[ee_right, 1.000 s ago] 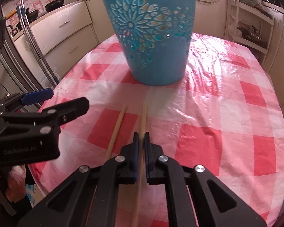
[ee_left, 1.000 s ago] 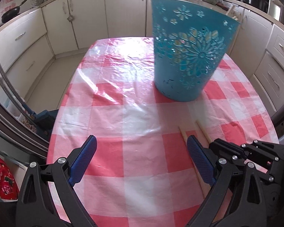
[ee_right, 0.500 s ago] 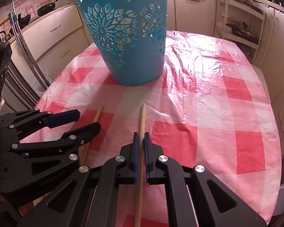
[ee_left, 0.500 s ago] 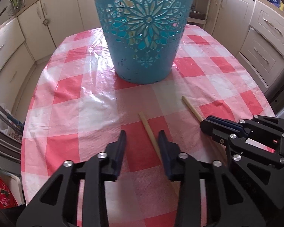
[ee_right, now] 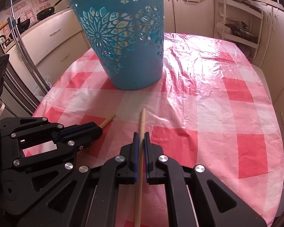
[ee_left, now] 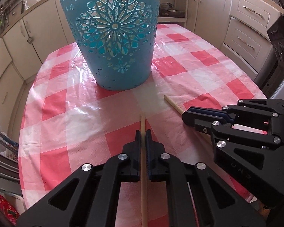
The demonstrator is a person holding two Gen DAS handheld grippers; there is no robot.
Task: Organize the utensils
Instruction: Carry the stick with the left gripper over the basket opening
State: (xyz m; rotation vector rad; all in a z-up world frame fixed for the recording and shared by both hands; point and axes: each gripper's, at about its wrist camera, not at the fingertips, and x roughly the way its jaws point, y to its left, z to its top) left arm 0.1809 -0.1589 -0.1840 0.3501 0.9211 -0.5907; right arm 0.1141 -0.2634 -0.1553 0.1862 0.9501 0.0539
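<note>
Two wooden chopsticks lie over the checked tablecloth in front of a teal cut-out basket [ee_left: 113, 37], also in the right wrist view [ee_right: 126, 37]. My left gripper [ee_left: 143, 132] is shut on one chopstick [ee_left: 143, 121], whose tip points at the basket. My right gripper [ee_right: 140, 135] is shut on the other chopstick [ee_right: 142, 119]. In the left wrist view the right gripper [ee_left: 188, 116] holds its chopstick [ee_left: 173, 105] to the right. In the right wrist view the left gripper [ee_right: 99, 129] holds its chopstick [ee_right: 108, 120] to the left.
The red and white plastic tablecloth [ee_left: 70, 124] covers an oval table whose edges drop off at left and right. Cream kitchen cabinets [ee_left: 246, 22] surround it. A shelf rack [ee_right: 236, 24] stands at the back right. Pans [ee_right: 47, 12] sit on the far counter.
My left gripper swung right over the left chopstick and closed on it; it was wide open a second ago. My right gripper kept its hold on its chopstick and drew back slightly from the basket.
</note>
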